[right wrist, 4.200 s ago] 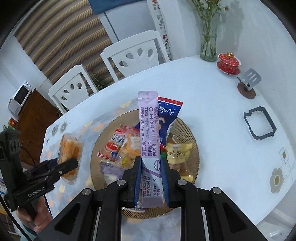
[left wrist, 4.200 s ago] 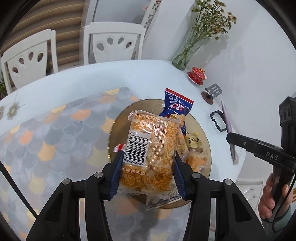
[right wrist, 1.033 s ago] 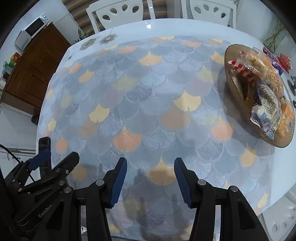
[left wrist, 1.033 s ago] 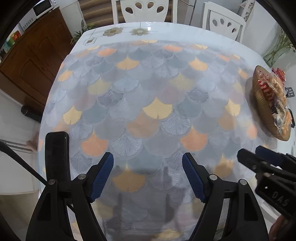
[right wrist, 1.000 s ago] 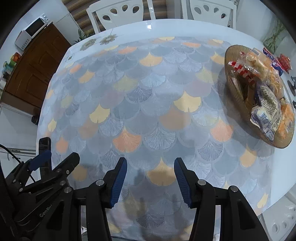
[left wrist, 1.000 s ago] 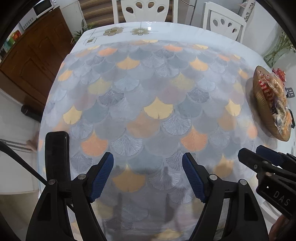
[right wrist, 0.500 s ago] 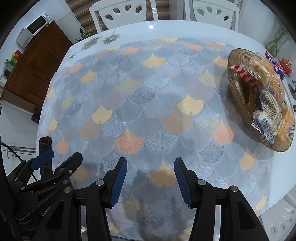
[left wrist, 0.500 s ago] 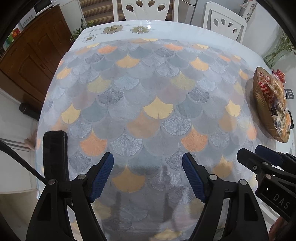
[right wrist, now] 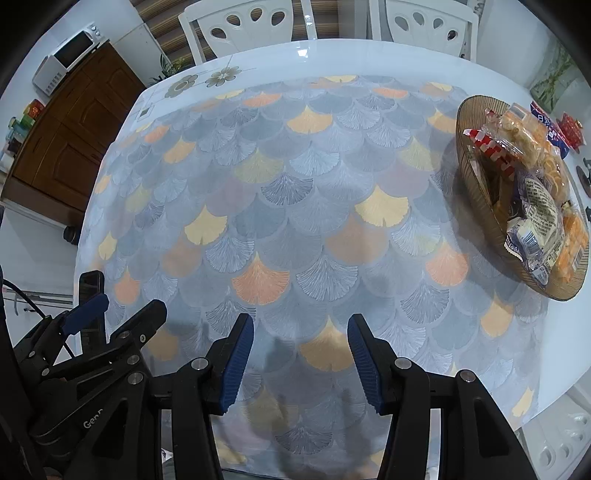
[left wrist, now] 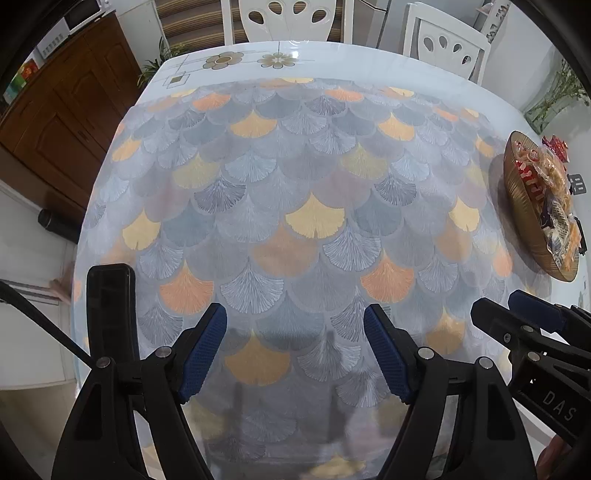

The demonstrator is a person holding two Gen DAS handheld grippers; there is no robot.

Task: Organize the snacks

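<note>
A round brown woven basket (right wrist: 476, 184) heaped with several snack packets (right wrist: 539, 218) stands at the table's far right; the left wrist view shows the same basket (left wrist: 517, 199) near its right edge. My left gripper (left wrist: 295, 350) hangs open over the near end of the patterned cloth, with nothing between its blue pads. My right gripper (right wrist: 301, 354) is open too and empty, above the same near part of the cloth. Each gripper shows at the side of the other's view: the right gripper (left wrist: 517, 321) and the left gripper (right wrist: 110, 310).
A scallop-patterned cloth (right wrist: 288, 206) in grey, orange and yellow covers most of the white table (right wrist: 332, 55). Two white chairs (right wrist: 251, 22) stand at the far side. A wooden cabinet (right wrist: 74, 129) with a microwave (right wrist: 66, 62) is at the left. A vase (left wrist: 550, 103) stands by the basket.
About four seconds ago the left gripper held a packet of biscuits and the right a purple sachet over the basket; both are empty and back over the cloth. Over the last second nothing moved.
</note>
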